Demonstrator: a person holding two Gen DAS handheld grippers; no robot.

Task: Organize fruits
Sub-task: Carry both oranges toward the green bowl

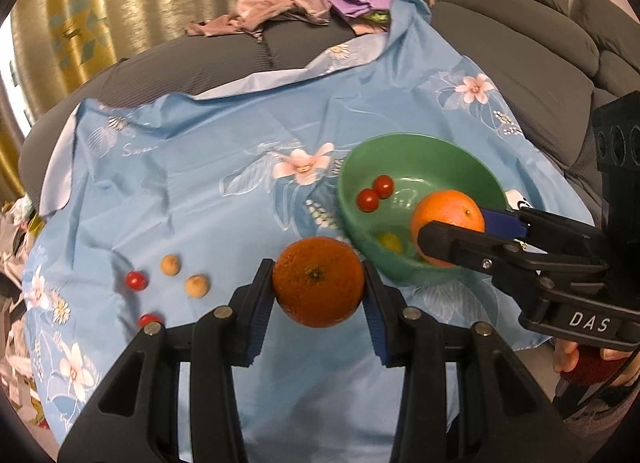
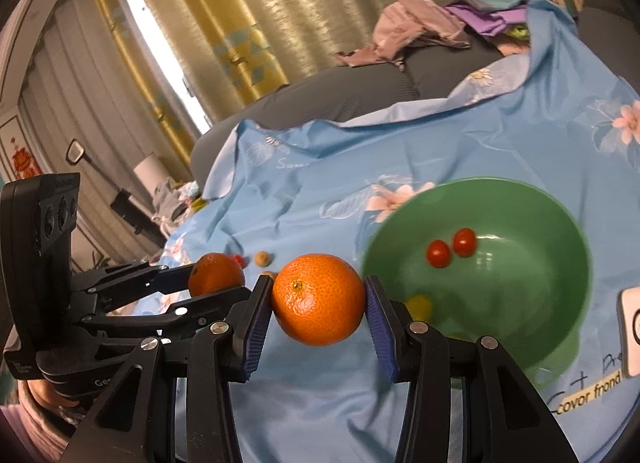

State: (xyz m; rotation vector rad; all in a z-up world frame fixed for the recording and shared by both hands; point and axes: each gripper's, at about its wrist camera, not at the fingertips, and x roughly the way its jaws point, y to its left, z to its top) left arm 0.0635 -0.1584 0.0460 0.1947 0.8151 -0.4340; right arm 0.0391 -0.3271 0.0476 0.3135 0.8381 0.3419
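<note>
Over the green bowl [image 1: 420, 151]: right tongs [image 1: 450, 229] pinching an orange [image 1: 446, 209]; left tongs [image 1: 318, 285] pinching a darker orange [image 1: 318, 281] just beside the rim. Lower gently, release clear of the cherry tomatoes [image 1: 374, 193].

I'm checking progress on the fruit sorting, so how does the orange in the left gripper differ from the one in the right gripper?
The left gripper holds a darker orange short of the green bowl; the right gripper holds a brighter orange, which the left view shows over the bowl's rim. Both are round, clamped between blue-padded fingers, off the cloth.
</note>
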